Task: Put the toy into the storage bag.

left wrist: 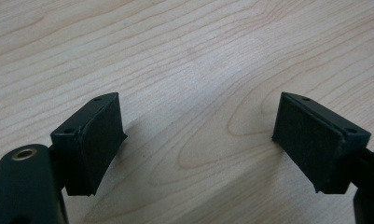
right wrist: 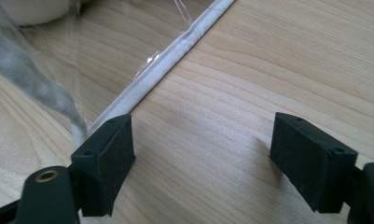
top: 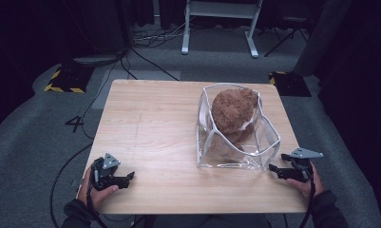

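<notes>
in the high view a clear plastic bag (top: 235, 142) stood on the right half of the wooden table (top: 150, 128), its mouth open upward, with a brown plush toy (top: 234, 110) inside, the top of the toy bulging toward the bag's far rim; the right gripper (top: 275, 169) lay low at the table's near right corner, just beside the bag's near right bottom corner, tips pointing toward it; the left gripper (top: 129, 178) rested near the front left edge, well apart from the bag, with bare table between them and across the whole left half; the bag sat close to the right edge, with some room before the far edge.

in the left gripper view the jaws stood spread wide over bare wood, holding nothing.

in the right gripper view the jaws were likewise spread and empty; the bag's white seamed bottom edge (right wrist: 175, 49) ran diagonally just past the left jaw, clear wall rising behind it; open wood lay between and to the right of the jaws.
</notes>
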A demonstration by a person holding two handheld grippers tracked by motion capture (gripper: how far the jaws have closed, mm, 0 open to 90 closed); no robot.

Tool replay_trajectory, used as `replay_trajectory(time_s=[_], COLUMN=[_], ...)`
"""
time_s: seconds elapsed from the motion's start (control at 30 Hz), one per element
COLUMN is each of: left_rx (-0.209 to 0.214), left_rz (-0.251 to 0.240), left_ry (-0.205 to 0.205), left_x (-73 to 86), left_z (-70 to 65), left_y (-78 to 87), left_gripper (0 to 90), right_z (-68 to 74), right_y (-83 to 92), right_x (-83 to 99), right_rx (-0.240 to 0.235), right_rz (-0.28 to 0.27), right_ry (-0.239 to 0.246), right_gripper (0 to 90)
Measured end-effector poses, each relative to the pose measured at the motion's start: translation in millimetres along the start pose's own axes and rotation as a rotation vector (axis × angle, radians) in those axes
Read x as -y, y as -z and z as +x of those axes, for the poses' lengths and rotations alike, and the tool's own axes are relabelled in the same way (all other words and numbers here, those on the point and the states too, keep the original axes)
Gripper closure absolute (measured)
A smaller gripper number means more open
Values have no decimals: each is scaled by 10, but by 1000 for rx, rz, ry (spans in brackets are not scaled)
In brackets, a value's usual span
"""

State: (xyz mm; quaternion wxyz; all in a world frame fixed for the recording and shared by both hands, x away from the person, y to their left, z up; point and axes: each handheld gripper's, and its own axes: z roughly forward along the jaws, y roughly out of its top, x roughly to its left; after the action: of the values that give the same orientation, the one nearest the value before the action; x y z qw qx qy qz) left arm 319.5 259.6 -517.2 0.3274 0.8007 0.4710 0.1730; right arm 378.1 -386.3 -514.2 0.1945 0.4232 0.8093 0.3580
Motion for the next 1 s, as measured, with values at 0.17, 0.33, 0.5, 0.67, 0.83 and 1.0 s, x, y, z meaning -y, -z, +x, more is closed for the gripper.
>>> replay_trajectory(time_s=[0.17,0.33,0.5,0.67,0.83,1.0], left_rx=[-3,1,0,0,-9,-10], left_rz=[-6,-6,-6,-7,-7,-7], left_ry=[8,-1,-1,0,7,8], left_x=[33,53,54,55,47,46], left_z=[29,38,37,36,22,21], left_y=[25,40,41,40,30,30], left_gripper=[160,156,155,155,148,148], right_z=[0,0,0,0,1,4], right_y=[0,0,0,0,-1,1], right_x=[0,0,0,0,0,0], right_rx=[0,0,-1,-2,-1,0], right_rz=[0,0,0,0,0,1], right_ry=[0,0,1,2,2,3], right_gripper=[216,216,216,216,215,214])
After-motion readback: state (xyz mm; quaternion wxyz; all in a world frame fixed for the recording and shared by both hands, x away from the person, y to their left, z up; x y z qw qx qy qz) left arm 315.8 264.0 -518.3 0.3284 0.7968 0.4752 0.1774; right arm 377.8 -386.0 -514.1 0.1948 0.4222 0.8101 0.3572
